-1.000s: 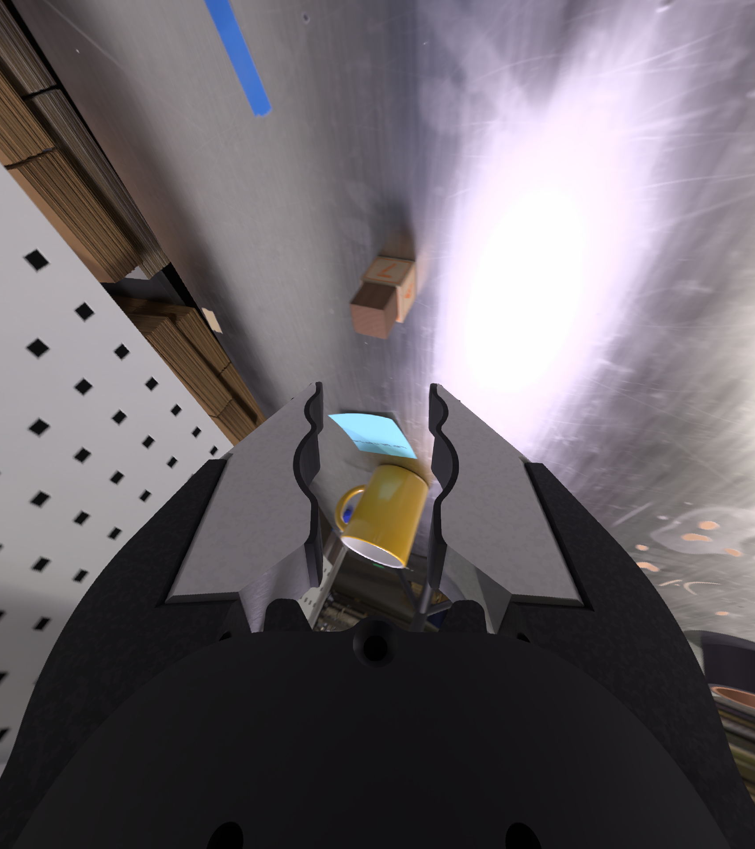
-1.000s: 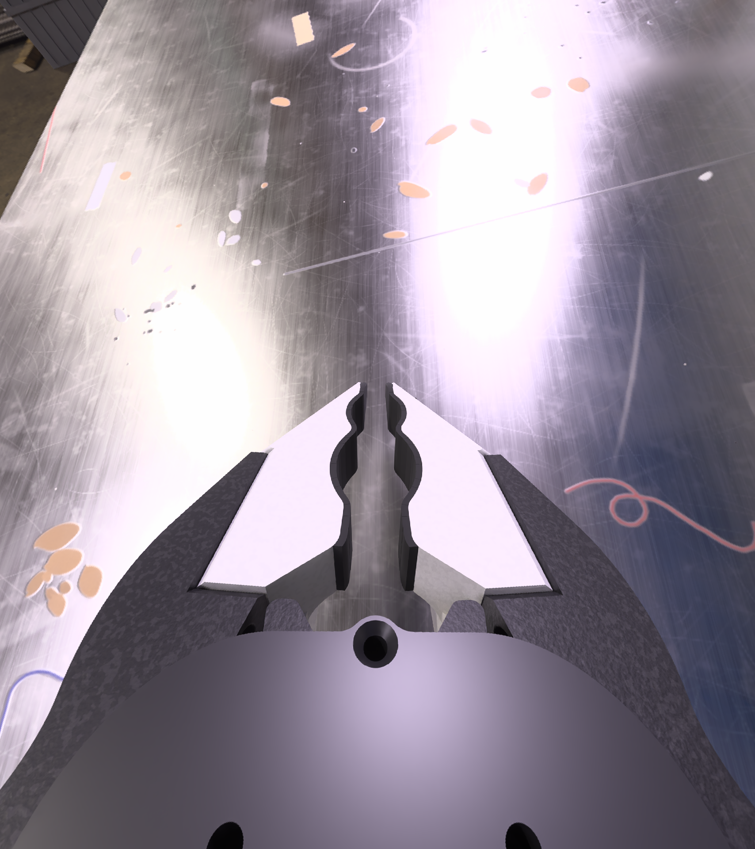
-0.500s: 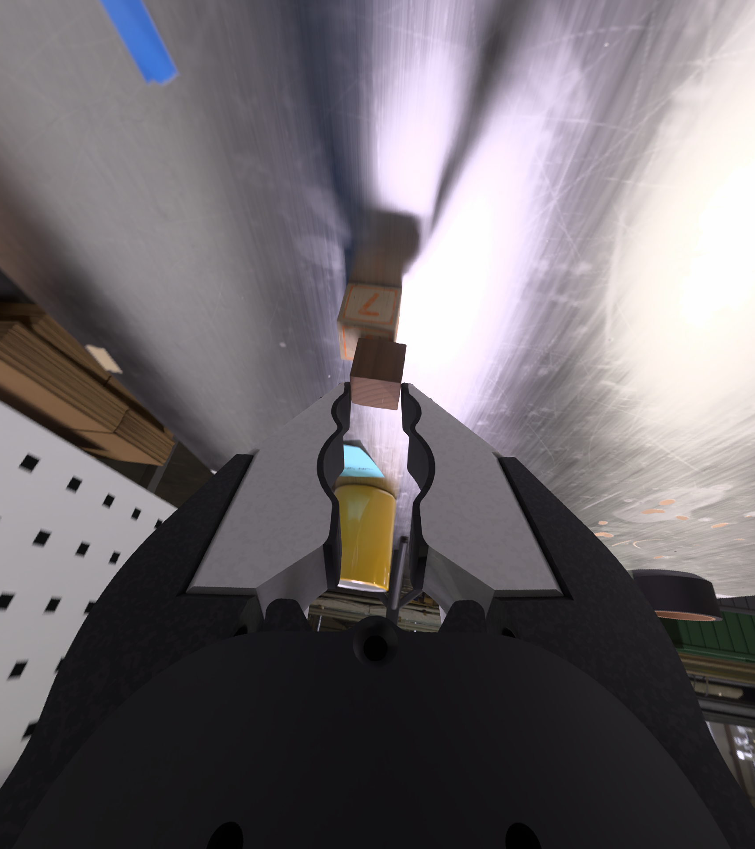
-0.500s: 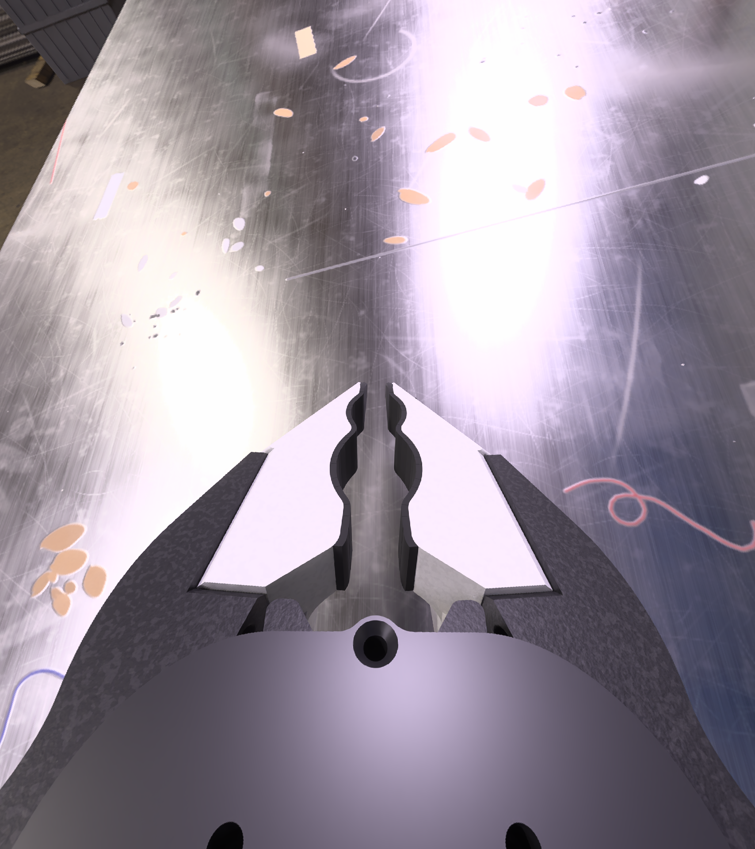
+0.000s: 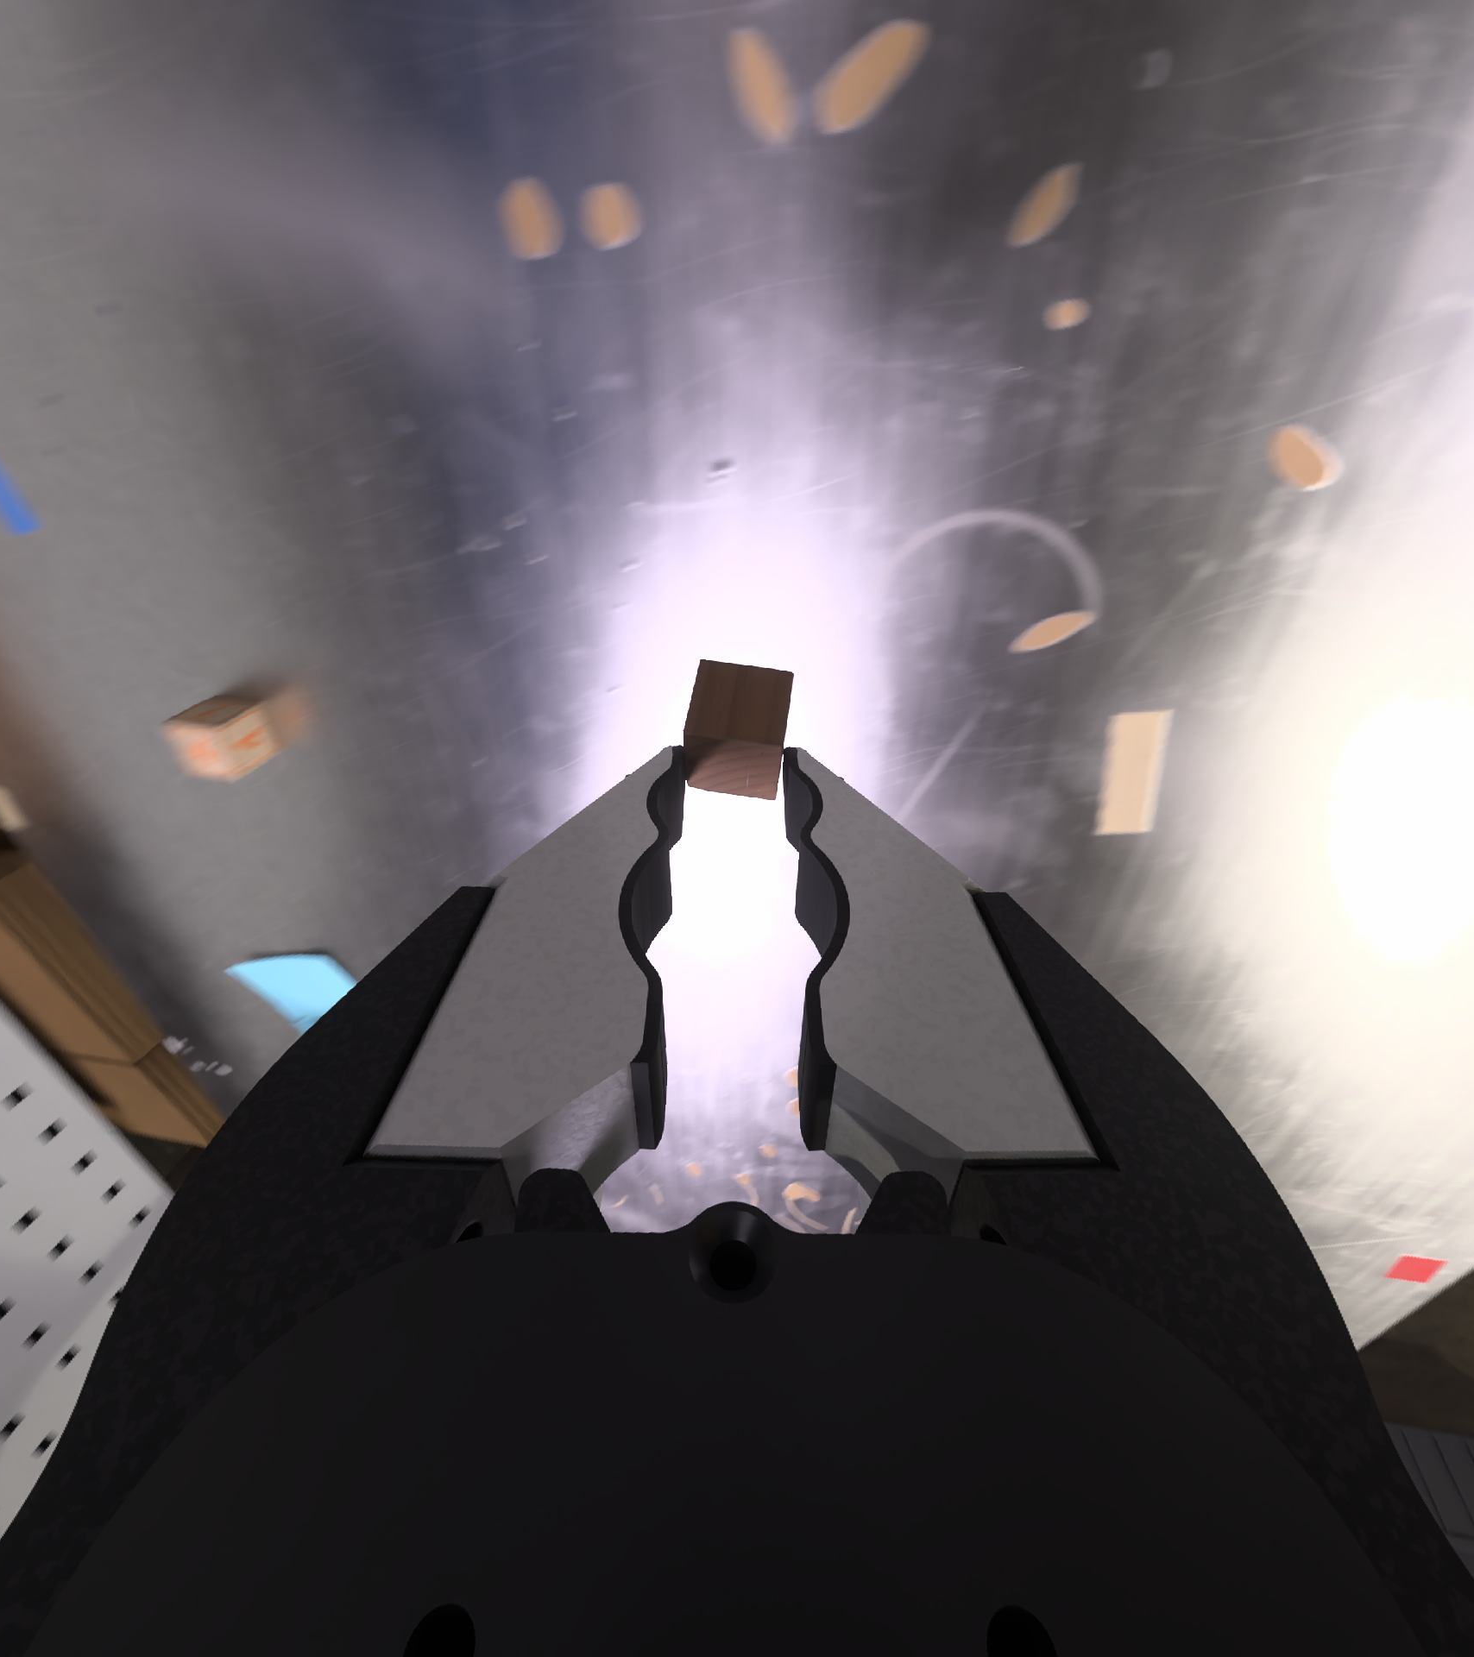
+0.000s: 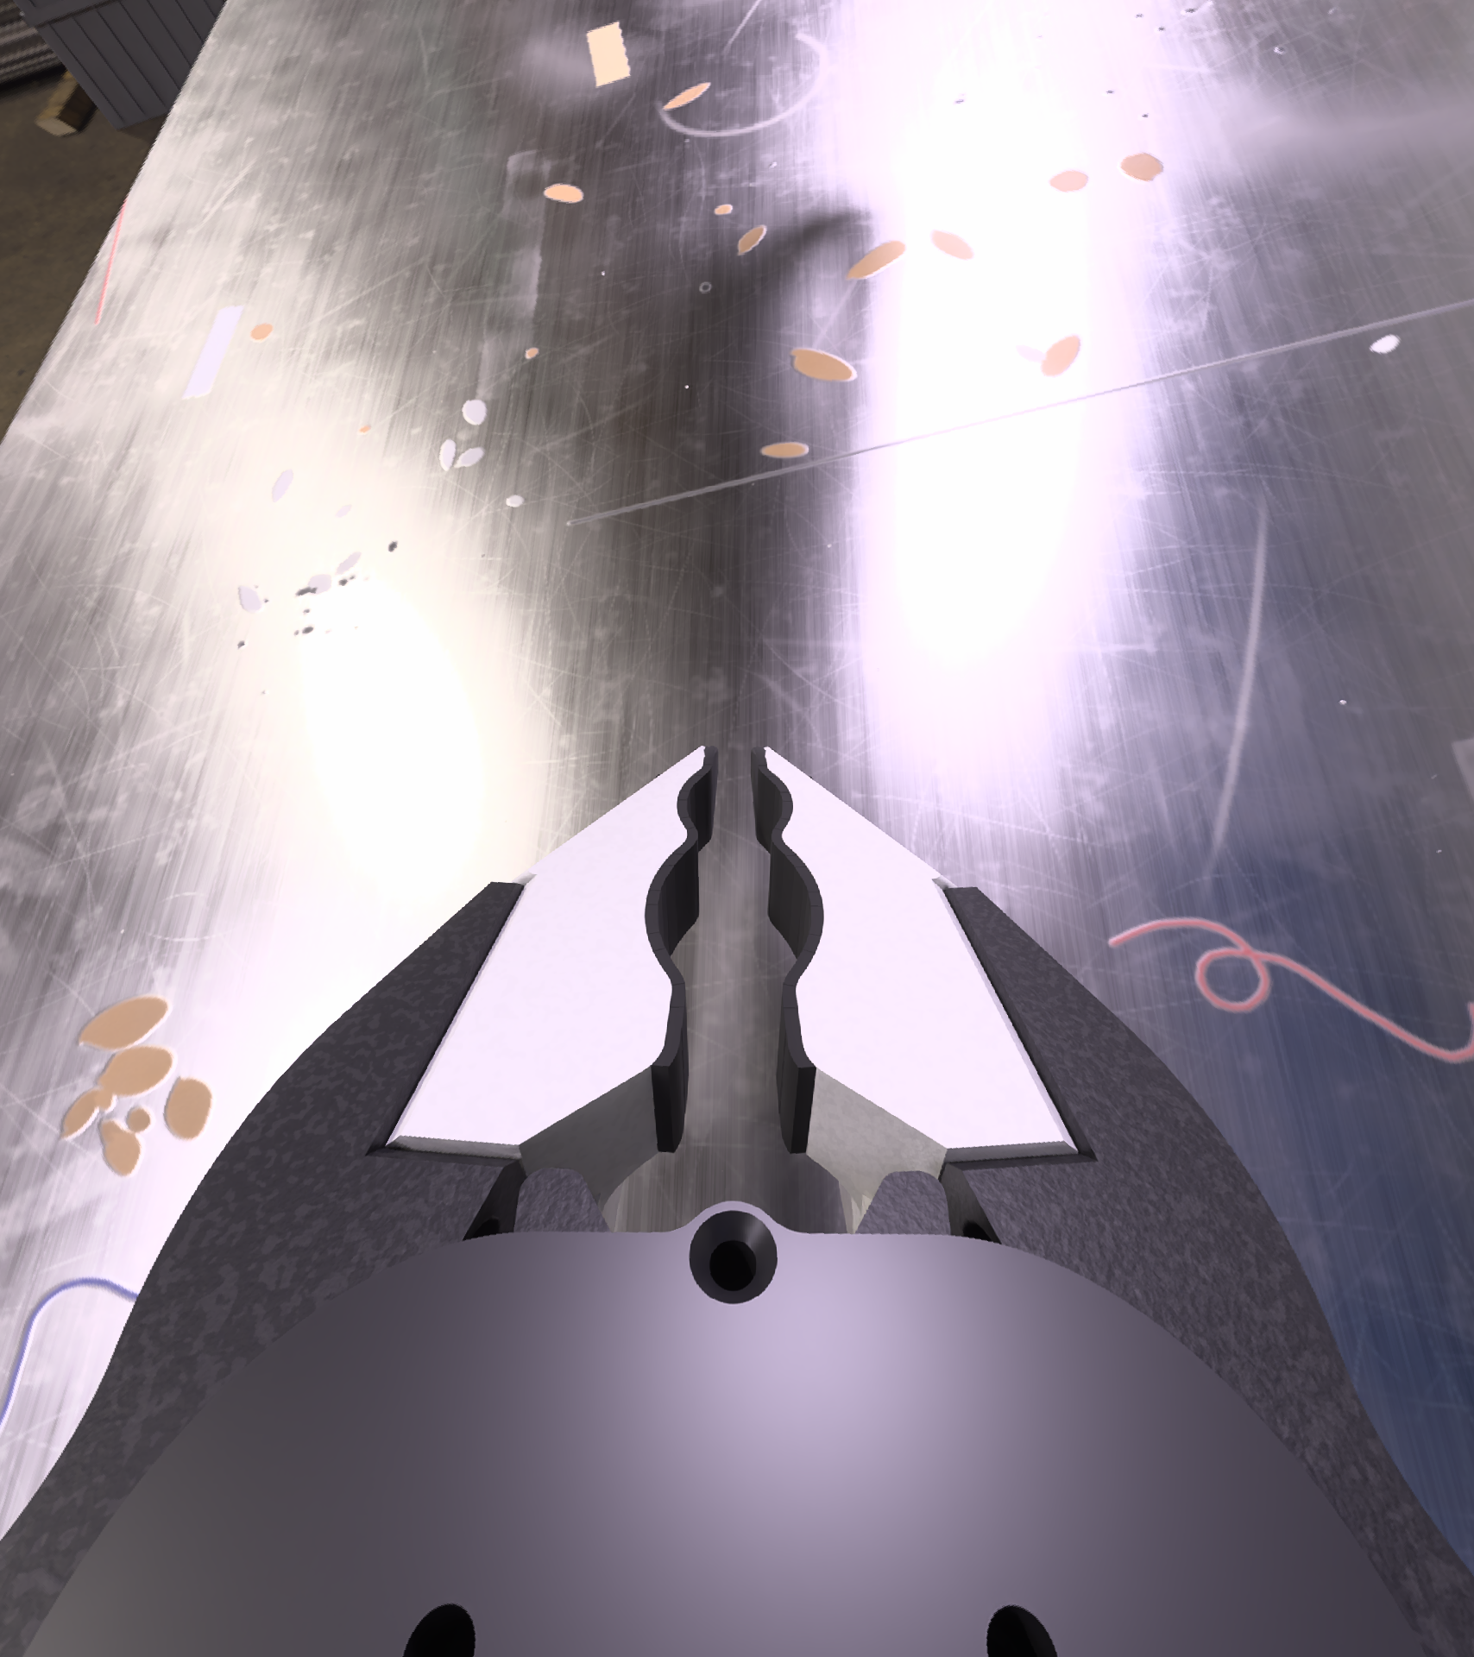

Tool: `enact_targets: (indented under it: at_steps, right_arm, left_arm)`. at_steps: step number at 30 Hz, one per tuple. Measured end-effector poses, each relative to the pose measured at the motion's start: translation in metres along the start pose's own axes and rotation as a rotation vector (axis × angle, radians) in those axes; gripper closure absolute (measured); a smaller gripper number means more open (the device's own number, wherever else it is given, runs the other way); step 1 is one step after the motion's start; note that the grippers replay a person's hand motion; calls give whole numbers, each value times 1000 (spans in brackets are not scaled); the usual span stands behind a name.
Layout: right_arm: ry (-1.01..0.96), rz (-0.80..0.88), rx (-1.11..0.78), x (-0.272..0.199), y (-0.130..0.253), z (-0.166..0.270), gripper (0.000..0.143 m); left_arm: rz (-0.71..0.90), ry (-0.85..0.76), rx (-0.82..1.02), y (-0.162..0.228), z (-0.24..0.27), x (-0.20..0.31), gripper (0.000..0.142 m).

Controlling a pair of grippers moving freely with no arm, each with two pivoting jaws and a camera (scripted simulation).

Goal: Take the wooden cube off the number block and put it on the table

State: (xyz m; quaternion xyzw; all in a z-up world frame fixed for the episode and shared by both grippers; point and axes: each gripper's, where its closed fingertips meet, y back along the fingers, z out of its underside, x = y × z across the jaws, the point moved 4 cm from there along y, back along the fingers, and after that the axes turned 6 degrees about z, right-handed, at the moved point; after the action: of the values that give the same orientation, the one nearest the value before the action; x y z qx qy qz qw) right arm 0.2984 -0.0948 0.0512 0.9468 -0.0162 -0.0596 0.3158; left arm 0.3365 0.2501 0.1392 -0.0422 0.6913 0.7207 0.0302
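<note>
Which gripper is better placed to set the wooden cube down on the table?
Left. The left gripper already pinches the wooden cube at its fingertips, clear of the number block. The right gripper is nearly closed and empty over bare table, with no cube in its view.

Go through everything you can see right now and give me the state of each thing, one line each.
wooden cube: pinched between the fingertips, off the number block, above the table
left gripper: shut on the wooden cube
number block: lying alone on the table, to the left, blurred
right gripper: nearly shut, holding nothing
table: scratched metal, speckled with paint marks
</note>
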Motion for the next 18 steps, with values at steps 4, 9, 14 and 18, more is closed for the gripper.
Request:
enact_targets:
  at_steps: [4,9,14,18]
  right_arm:
    - [8,4,-5,-1,-1,0,136]
    - [14,4,-9,-1,-1,1,136]
    - [13,-4,-5,-3,2,2,136]
    - [10,-10,-1,-3,4,3,136]
  left_arm:
    - [67,-21,-40,-42,-12,46,121]
    - [162,-9,39,-81,-28,65,121]
    - [103,37,123,-79,-30,61,94]
    - [53,150,181,-72,-7,58,90]
